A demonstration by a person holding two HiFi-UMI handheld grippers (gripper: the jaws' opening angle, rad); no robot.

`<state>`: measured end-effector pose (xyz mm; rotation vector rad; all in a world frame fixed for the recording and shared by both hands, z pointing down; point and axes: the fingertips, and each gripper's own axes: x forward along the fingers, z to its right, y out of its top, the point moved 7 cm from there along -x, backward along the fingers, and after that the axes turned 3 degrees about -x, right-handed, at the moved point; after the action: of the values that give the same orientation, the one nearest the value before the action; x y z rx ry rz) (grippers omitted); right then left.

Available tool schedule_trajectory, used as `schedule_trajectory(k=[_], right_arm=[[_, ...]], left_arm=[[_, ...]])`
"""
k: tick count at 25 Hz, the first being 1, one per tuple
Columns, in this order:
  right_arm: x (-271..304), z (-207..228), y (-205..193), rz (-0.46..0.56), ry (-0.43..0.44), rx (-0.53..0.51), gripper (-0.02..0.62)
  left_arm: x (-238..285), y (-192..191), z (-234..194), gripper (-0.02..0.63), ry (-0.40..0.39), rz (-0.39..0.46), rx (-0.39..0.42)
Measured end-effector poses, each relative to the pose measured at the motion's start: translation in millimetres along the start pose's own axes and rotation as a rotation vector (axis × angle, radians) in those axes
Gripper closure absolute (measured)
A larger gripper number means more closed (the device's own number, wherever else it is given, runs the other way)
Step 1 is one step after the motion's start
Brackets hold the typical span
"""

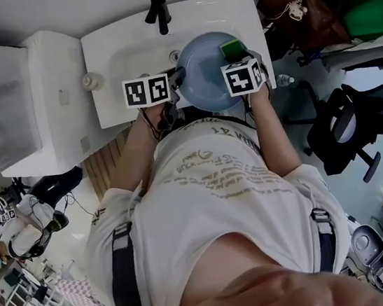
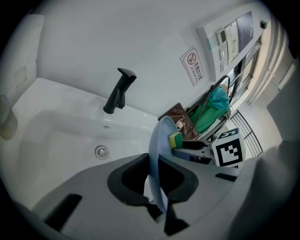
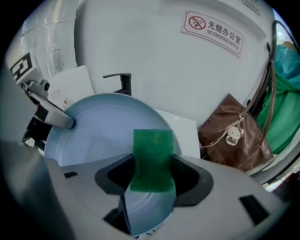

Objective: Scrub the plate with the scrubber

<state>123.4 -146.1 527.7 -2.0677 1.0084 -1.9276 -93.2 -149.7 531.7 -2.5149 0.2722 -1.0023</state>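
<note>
Upper centre, over sink | left claw pinches plate rim | right claw pinches scrubber against plate face | step: scrubbing | next: sweep with steady pressure

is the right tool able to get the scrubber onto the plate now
Probably yes: the left tool holds the plate on edge, face toward the scrubber in the right tool, nothing between.
</note>
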Motion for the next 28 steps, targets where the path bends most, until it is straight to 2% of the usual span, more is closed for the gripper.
schedule_trajectory(k=[11,15,18,22,28], right_arm=[[-6,-9,30,0.079,0.006,-0.037,0.357],[-3,-15,36,0.074,-0.009,-0.121,0.357],[1,-20,37,0.062,-0.012,-0.167,0.357],[2,-20,40,0.063,0.026,-0.163,0.357],[1,-24,50,0.075,0.031,-0.194,0.357]], left_arm=[[-17,1,1,0.563,-0.005,0.042,-0.009],[-18,0,2,0.560,0.008,0.040,-0.005],[-19,2,3,0.558,0.023,0.037,0.039],[-21,6,4,0.557,0.033,0.037,0.108],[-20,8,8,0.555,0.045,0.039,0.149]])
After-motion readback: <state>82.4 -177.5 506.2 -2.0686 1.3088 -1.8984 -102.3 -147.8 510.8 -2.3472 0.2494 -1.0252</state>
